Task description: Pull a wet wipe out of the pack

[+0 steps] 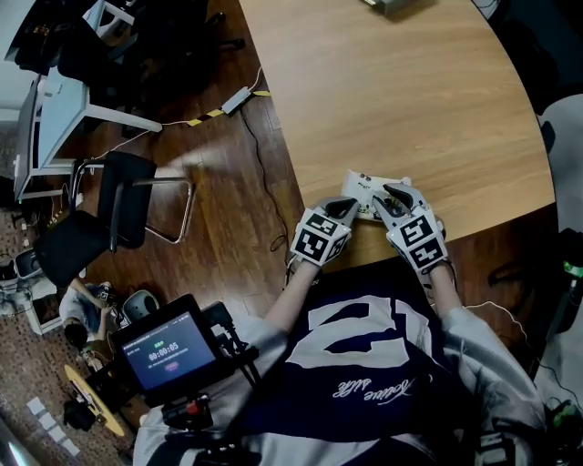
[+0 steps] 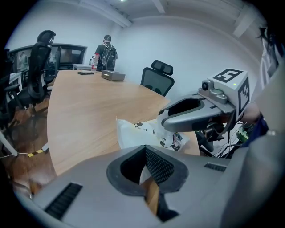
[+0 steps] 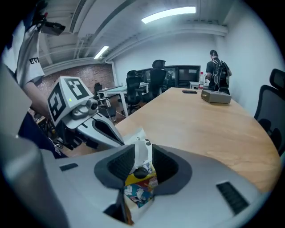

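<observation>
The wet wipe pack point(image 1: 363, 189), white with cartoon prints, lies on the wooden table point(image 1: 392, 91) close to its near edge. My left gripper point(image 1: 349, 207) sits at the pack's near left corner. In the left gripper view its jaws point(image 2: 145, 149) meet at the tips, and a sliver of the white pack point(image 2: 147, 131) shows in the gap behind them; I cannot tell if they pinch it. My right gripper point(image 1: 393, 195) is over the pack's right part. In the right gripper view its jaws point(image 3: 143, 149) stand apart, with a white flap point(image 3: 143, 153) and the colourful label point(image 3: 140, 187) between the pads.
A grey box point(image 1: 392, 5) lies at the table's far end. Left of the table stand an office chair point(image 1: 127, 205) and a cable point(image 1: 264, 173) on the floor. A person point(image 2: 106, 52) stands beyond the far end. More chairs point(image 2: 156, 78) ring the table.
</observation>
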